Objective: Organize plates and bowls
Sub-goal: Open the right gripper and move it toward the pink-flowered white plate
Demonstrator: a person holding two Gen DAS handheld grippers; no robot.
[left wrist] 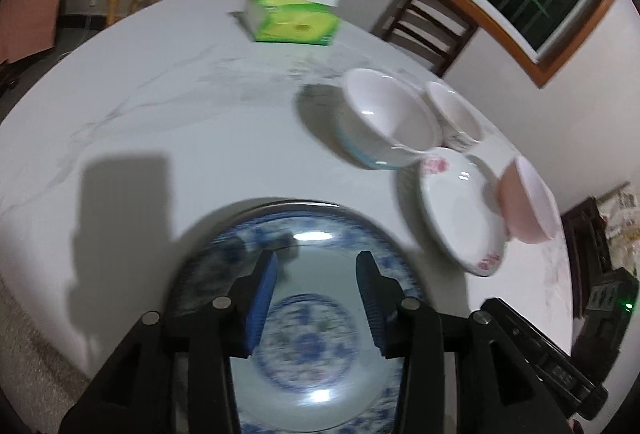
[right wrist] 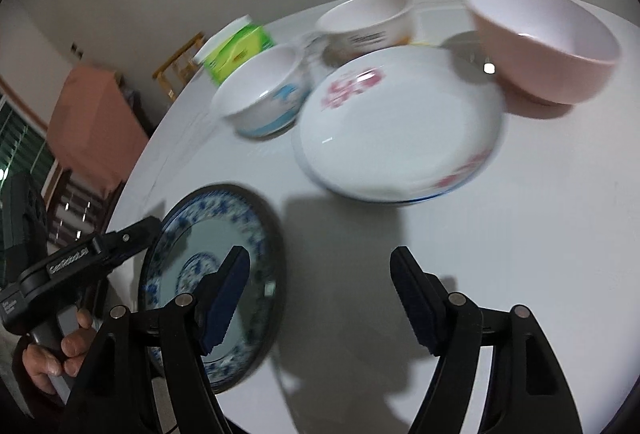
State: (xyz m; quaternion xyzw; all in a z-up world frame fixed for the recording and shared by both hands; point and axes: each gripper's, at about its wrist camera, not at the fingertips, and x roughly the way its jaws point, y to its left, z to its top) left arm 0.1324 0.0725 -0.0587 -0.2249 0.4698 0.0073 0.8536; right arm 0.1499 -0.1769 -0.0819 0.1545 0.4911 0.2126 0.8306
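A blue-patterned plate (left wrist: 308, 314) lies on the white marble table right under my left gripper (left wrist: 316, 266), which is open above it; the plate also shows in the right wrist view (right wrist: 224, 230). A white plate with pink flowers (left wrist: 456, 210) (right wrist: 400, 122) lies to the right. Behind it stand a white bowl with a blue band (left wrist: 384, 122) (right wrist: 264, 102), a white bowl with print (left wrist: 456, 114) (right wrist: 368, 22) and a pink bowl (left wrist: 528, 202) (right wrist: 544, 42). My right gripper (right wrist: 320, 266) is open and empty over the bare table in front of the flowered plate.
A green and white box (left wrist: 292, 14) (right wrist: 236, 46) stands at the far side of the table (left wrist: 160, 114). Wooden chairs (left wrist: 432, 26) stand around it. The left gripper's body (right wrist: 80, 262) and the hand holding it show at the left of the right wrist view.
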